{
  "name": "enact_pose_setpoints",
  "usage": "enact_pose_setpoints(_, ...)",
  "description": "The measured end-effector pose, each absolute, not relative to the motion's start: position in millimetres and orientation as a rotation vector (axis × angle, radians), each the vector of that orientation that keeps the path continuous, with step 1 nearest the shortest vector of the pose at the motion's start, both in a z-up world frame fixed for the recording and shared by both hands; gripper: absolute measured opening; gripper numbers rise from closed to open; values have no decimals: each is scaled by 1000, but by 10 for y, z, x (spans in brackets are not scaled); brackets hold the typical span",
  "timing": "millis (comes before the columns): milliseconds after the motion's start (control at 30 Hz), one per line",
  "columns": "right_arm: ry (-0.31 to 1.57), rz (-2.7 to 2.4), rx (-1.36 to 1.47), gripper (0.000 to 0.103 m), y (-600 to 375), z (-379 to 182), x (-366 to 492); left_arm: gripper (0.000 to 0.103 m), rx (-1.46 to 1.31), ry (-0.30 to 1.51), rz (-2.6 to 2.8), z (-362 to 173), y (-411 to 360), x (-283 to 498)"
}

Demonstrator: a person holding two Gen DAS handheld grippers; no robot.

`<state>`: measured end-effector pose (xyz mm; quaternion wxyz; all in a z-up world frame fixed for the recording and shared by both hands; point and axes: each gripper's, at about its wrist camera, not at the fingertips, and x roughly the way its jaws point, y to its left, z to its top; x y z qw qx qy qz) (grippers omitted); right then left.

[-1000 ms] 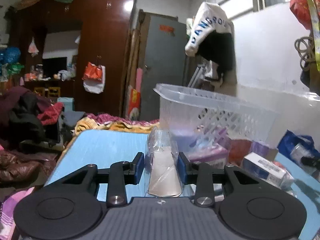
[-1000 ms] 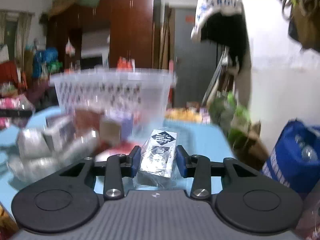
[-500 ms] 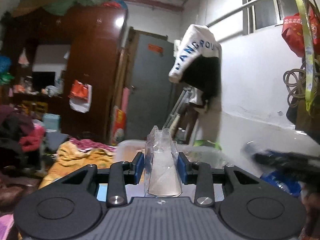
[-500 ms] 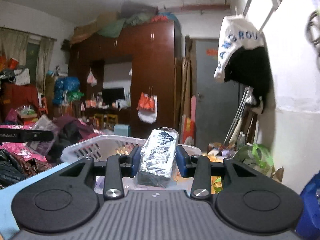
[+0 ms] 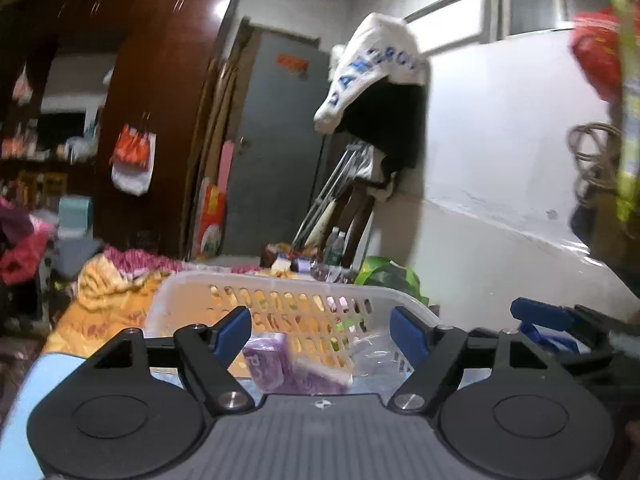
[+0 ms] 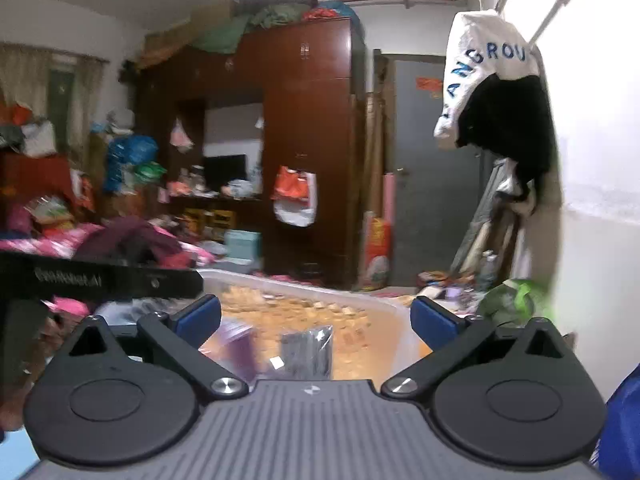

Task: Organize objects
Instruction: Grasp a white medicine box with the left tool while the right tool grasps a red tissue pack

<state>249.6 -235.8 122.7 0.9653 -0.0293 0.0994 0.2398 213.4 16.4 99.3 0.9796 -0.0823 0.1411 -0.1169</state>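
My left gripper (image 5: 321, 330) is open and empty, held just above the clear plastic basket (image 5: 280, 286). Inside the basket lie a purple packet (image 5: 276, 360) and a clear wrapped pack (image 5: 374, 358). My right gripper (image 6: 316, 318) is open and empty above the same basket (image 6: 320, 294). Below it a black wrapped pack (image 6: 307, 350) and a blurred purple packet (image 6: 236, 342) lie in the basket. The right gripper's blue fingers (image 5: 540, 314) show at the right edge of the left wrist view, and the left gripper's black body (image 6: 100, 280) shows at the left of the right wrist view.
The basket stands on a light blue table (image 5: 24, 408). Behind it are a yellow blanket (image 5: 112, 292), a grey door (image 5: 276, 148), a brown wardrobe (image 6: 312, 140) and a white wall (image 5: 500, 180) on the right. A blue bag (image 6: 624, 420) sits at the right.
Both grippers have opened over the basket. The clear wrapped pack has left the left gripper and the black pack has left the right gripper; both now lie in the basket.
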Motion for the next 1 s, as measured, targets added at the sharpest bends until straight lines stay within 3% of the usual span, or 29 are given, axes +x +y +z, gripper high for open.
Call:
enact_pose_setpoints(100, 195, 556, -3, 103, -2553, 1108, 2165, 93, -125, 247, -253, 806, 257, 1655)
enact_pose_setpoints(333, 452, 479, -23, 103, -2677, 280, 1982, 93, -180, 393, -155, 93, 701, 1116)
enact_pose_setpoints(667, 559, 491, -3, 102, -2540, 80, 2160, 93, -162, 481, -137, -160, 660, 1180)
enact_pose_setpoints(767, 568, 458, -60, 95, -2440, 28, 2158, 93, -119, 490, -131, -147, 518, 1191)
enact_pose_setpoints(833, 595, 452, -76, 80, -2428, -12, 2176, 93, -108, 490, -133, -122, 453, 1189)
enact_pose_setpoints(1000, 579, 440, -59, 77, -2481, -20, 2136, 93, -36, 499, -103, -138, 299, 1167)
